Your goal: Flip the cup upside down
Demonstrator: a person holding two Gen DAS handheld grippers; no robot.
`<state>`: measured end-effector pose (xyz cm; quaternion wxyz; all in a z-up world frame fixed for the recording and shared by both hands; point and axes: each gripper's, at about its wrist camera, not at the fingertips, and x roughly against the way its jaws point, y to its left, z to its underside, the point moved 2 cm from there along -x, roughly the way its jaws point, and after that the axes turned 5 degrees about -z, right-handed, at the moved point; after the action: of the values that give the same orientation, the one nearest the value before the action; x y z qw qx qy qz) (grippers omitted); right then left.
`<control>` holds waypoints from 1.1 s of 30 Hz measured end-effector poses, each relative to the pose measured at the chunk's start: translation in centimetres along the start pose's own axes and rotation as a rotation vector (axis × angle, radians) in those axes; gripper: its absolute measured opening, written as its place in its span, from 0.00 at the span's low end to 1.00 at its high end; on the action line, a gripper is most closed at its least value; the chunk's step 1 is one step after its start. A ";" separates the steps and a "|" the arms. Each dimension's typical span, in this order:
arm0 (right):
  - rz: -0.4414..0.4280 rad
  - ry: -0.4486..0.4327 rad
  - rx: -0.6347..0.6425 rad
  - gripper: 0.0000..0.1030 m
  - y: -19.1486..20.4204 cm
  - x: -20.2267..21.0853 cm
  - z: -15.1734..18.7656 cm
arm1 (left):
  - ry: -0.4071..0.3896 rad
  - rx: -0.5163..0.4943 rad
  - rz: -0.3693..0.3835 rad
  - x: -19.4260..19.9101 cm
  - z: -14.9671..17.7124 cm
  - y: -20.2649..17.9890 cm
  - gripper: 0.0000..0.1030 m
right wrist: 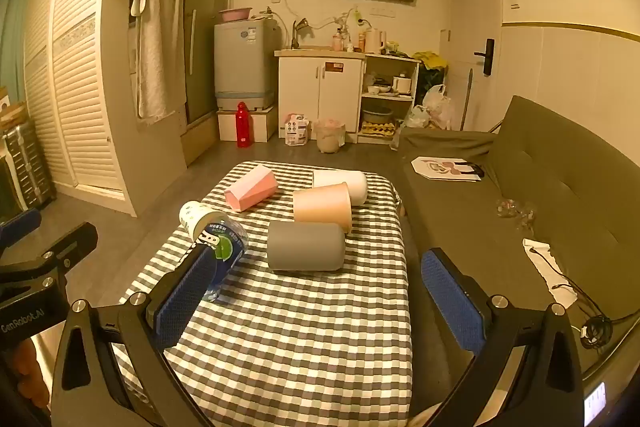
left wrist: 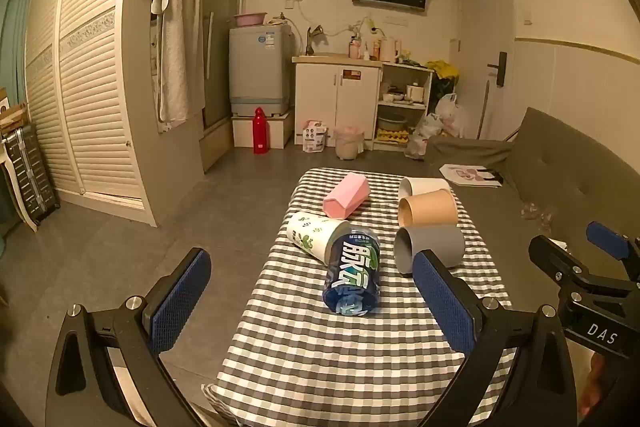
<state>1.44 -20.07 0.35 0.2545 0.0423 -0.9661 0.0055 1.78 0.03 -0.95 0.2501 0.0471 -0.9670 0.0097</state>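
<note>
1. Checkered counter [left wrist: 304, 347] carries cups lying on their sides.
2. Left gripper [left wrist: 312, 301] has fingers spread wide, empty.
3. Blue-labelled cup [left wrist: 352, 275] at twelve o'clock looks light, slick; grasp mid-body.
4. Right gripper [right wrist: 320, 301] likewise wide, grey cup [right wrist: 306, 246] ahead.

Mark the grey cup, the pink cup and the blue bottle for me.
grey cup [right wrist: 306, 246]: right wrist view, middle of its side wall.
pink cup [left wrist: 346, 195]: left wrist view, faceted side.
blue bottle [left wrist: 354, 275]: left wrist view, label.

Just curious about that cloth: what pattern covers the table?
A grey-and-white checked tablecloth, a gingham pattern, clearest in the right wrist view.
</note>
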 end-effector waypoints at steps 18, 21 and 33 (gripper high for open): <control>0.002 0.007 0.005 1.00 0.1 -0.1 0.1 | -0.007 0.003 0.004 0.0 -0.1 0.3 1.00; 0.002 0.007 0.006 1.00 0.1 -0.1 0.1 | -0.005 0.001 0.004 0.0 -0.2 0.4 1.00; 0.003 0.008 0.009 1.00 -0.1 -0.1 0.1 | -0.005 -0.003 0.005 0.1 -0.2 0.3 1.00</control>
<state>1.42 -20.17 0.19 0.2584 0.0420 -0.9651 0.0103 1.74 0.29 -0.71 0.2479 0.0444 -0.9677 0.0087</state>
